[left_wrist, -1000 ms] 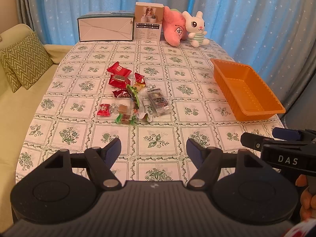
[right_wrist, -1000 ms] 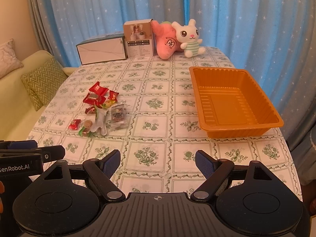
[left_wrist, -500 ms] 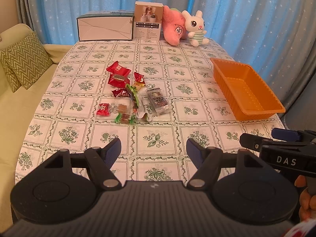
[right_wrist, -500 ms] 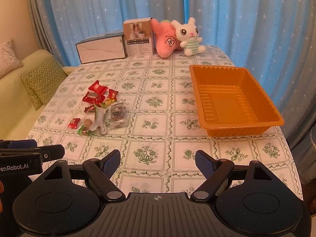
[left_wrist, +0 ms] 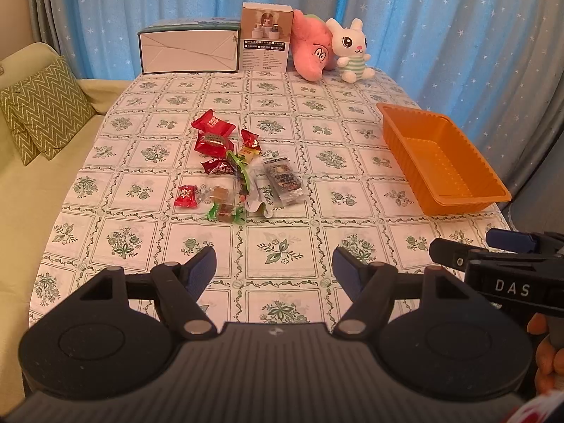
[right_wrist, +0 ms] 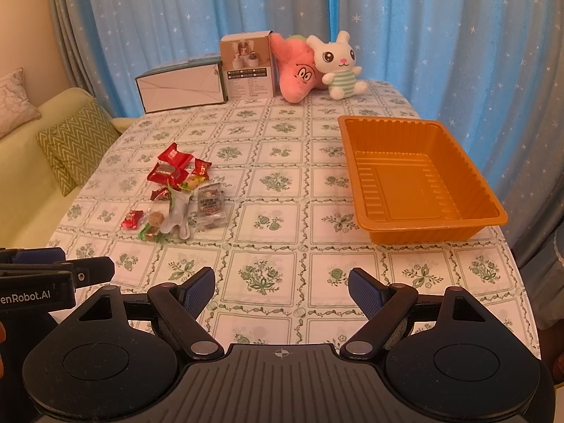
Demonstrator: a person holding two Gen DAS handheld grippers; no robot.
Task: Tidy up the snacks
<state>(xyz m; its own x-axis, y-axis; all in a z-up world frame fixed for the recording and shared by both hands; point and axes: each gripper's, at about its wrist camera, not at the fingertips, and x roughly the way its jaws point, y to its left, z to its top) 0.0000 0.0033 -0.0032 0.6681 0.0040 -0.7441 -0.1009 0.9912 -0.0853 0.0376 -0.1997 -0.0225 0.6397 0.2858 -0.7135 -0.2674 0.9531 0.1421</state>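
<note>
Snacks [left_wrist: 239, 172] all lie heaped on the table [left_wrist: 282, 246]; the orange tray [right_wrist: 416, 183] holds nothing, so sorting seems not yet begun. Left tongs [left_wrist: 275, 264] and right tongs [right_wrist: 282, 283] both gape wide, empty.

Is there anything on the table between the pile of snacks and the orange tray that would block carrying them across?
Nothing visible does. Between the snack pile and the orange tray lies only bare tablecloth. The boxes and plush toys stand at the far edge, out of the way. Both grippers, left and right, are open and empty.
</note>
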